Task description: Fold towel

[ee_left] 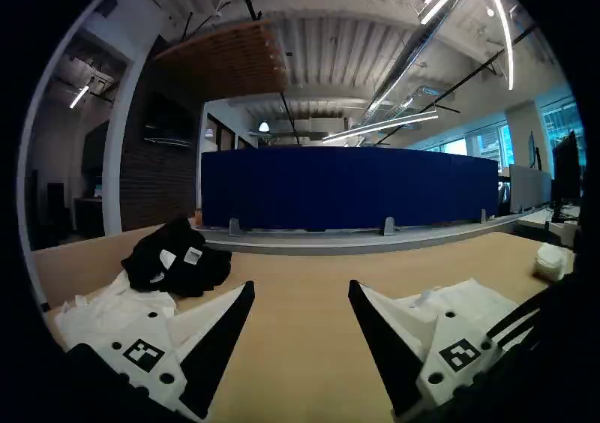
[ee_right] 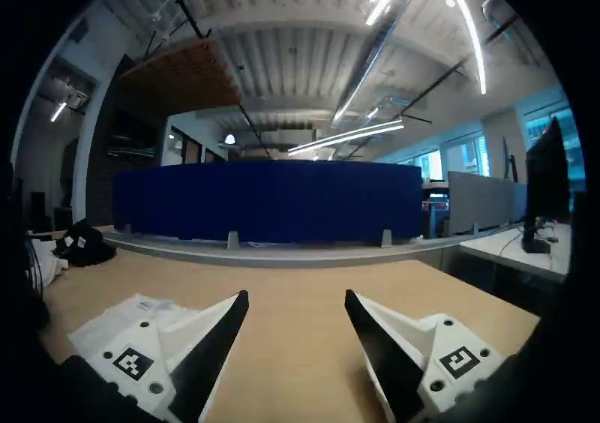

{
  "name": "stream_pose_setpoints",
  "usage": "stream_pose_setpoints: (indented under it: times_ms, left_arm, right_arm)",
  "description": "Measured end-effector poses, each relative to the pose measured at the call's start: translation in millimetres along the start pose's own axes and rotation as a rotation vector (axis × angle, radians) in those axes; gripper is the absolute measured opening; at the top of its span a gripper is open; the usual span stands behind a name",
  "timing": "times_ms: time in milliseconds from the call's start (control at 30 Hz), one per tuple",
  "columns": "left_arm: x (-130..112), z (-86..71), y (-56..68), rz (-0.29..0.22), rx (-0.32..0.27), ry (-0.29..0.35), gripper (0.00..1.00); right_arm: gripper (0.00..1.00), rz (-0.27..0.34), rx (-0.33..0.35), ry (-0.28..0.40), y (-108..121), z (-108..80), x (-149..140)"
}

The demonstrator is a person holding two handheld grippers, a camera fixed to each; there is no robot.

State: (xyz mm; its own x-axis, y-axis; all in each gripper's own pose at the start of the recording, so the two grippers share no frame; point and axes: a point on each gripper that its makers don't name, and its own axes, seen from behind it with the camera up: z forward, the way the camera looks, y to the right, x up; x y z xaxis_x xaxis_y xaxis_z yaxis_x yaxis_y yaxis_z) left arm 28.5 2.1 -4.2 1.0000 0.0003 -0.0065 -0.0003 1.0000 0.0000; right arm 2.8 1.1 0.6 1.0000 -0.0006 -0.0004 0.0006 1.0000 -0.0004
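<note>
Left gripper view: a crumpled black cloth pile (ee_left: pixel 176 262) sits far left on the tan wooden surface (ee_left: pixel 300 348). It has two white tags, print too small to read. Just nearer lies a rumpled white towel (ee_left: pixel 105 310), partly behind one finger. The left gripper (ee_left: pixel 300 284) hangs low over bare wood with its fingers spread wide, nothing between them. By the right-hand finger we see a flat white towel (ee_left: pixel 457 295), and a small white cloth bundle (ee_left: pixel 553 262) near the far right edge. A long blue partition panel (ee_left: pixel 349 187) closes off the far side.

Right gripper view: the right gripper (ee_right: pixel 295 294) is also low, fingers spread and pinching nothing. A flat white towel lies just left of it, likely the same one. A dark monitor (ee_right: pixel 544 190) stands on the next desk, far right.

Our read is that the cloths are parked at the sides to keep the middle free as a folding area. Both tools look ready to grab, and no fold has started.

The only markings are a square black-and-white marker (ee_left: pixel 142 354) on each finger. No brand is legible.
</note>
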Motion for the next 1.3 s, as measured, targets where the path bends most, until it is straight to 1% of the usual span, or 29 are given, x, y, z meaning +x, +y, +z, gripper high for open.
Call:
stream_pose_setpoints:
  times_ms: [67,267,500,667,767,900,1067,1300]
  left_arm:
    - [12.8,-0.3,0.0,-0.001,0.001,-0.002,0.93]
    - [60.7,-2.0,1.6,-0.01,0.002,-0.004,0.93]
    - [111.1,-4.4,-1.6,-0.019,0.01,-0.023,0.93]
    - [143.9,-5.9,-1.6,-0.017,0.003,-0.026,0.93]
    - [158.0,-5.8,-0.2,-0.014,-0.002,-0.029,0.93]
    - [161.6,-6.6,5.3,-0.009,-0.026,-0.062,0.93]
    - [162.1,-10.3,16.3,0.022,-0.083,-0.104,0.93]
    - [158.1,-13.7,35.4,0.065,-0.192,-0.174,0.93]
  right_arm:
    - [1.0,-0.002,-0.001,0.001,3.3,1.6,8.2]
    - [1.0,-0.012,-0.006,0.002,7.4,3.9,48.2]
    - [1.0,-0.018,-0.006,-0.006,4.6,2.7,97.0]
    - [1.0,-0.025,-0.013,-0.002,2.6,1.9,128.0]
    - [1.0,-0.021,-0.02,-0.008,2.6,0.9,143.3]
    - [1.0,-0.016,-0.019,-0.025,1.4,-0.5,154.9]
    - [1.0,-0.036,0.008,-0.055,-1.6,-0.2,162.5]
    - [1.0,-0.078,0.112,-0.121,-20.6,-1.9,163.3]
